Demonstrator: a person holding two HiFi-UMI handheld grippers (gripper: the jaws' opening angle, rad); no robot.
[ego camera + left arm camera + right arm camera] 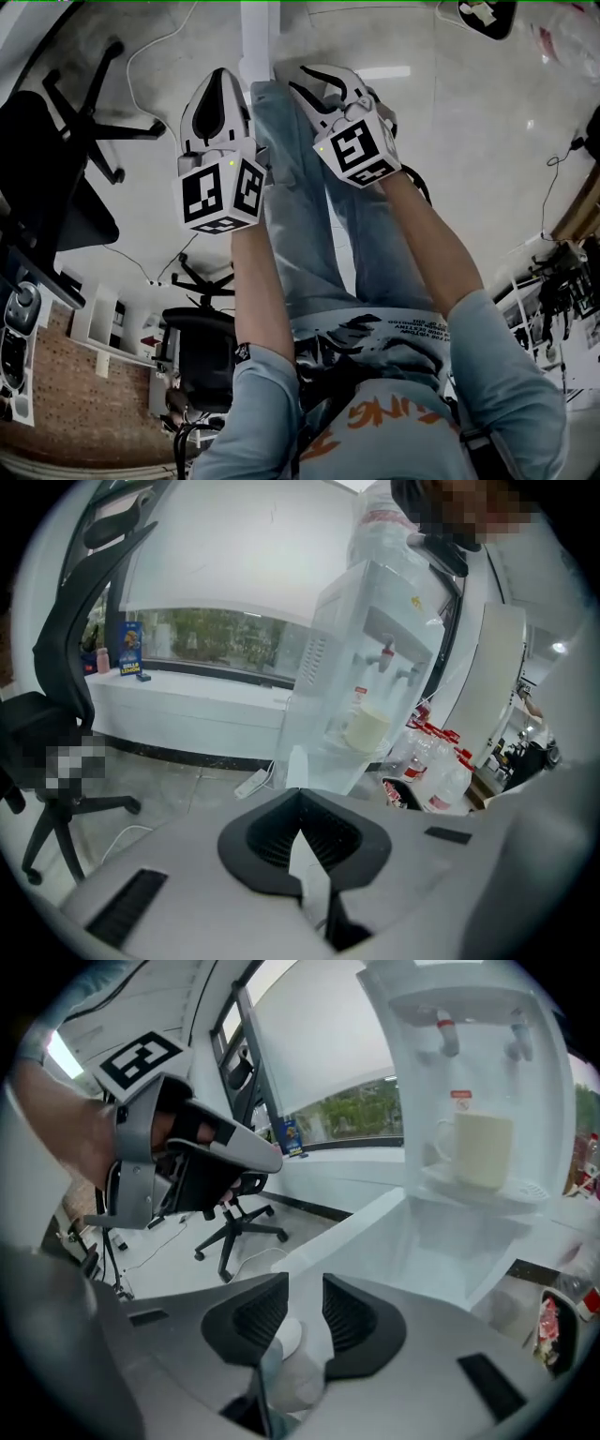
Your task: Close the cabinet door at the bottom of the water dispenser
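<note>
The white water dispenser (469,1072) stands close ahead, with a cream cup (483,1147) on its drip tray. Below the tray its cabinet door (366,1232) hangs open, swung out toward me, and the bare cabinet inside (459,1251) shows. My right gripper (303,1283) is open, its pads a little apart, and the door's near edge lies in line with the gap. Whether a pad touches the door I cannot tell. My left gripper (300,794) is shut on nothing and points at the dispenser (375,667) from farther left. From above, the left gripper (221,80) and the right gripper (314,80) are side by side over my legs.
A black office chair (56,714) stands left of the dispenser. A power strip with its cable (251,782) lies on the floor by its base. Several red-capped water bottles (441,761) crowd the floor to its right. A window ledge (187,682) runs behind.
</note>
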